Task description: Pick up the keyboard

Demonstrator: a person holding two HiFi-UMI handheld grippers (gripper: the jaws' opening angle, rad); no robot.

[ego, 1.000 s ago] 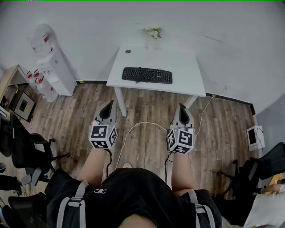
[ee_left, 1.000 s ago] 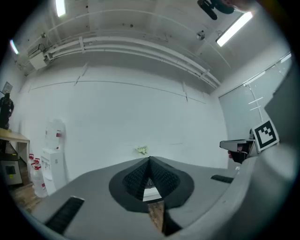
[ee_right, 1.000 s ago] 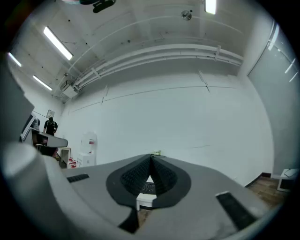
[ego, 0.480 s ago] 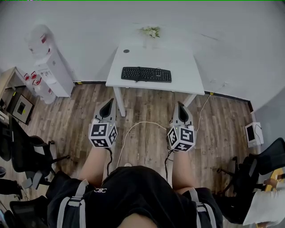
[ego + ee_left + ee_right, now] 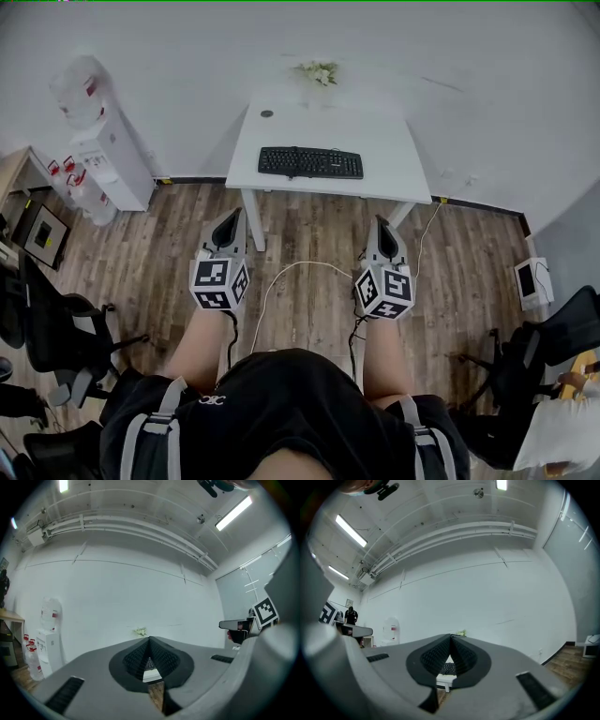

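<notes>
White desk (image 5: 384,155) w/ keyboard (image 5: 310,162); 2 grippers closed.

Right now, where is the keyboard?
In the head view, the black keyboard lies flat on the white table by the far wall. It sits near the table's front edge, slightly left of centre, with a small plant behind it.

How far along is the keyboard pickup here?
Nothing is done: the keyboard lies on the white desk, untouched. Nothing is in hand: the left hand-held gripper and right hand-held gripper are shut, empty, short of the desk. Left: approach, grasp, lift.
</notes>
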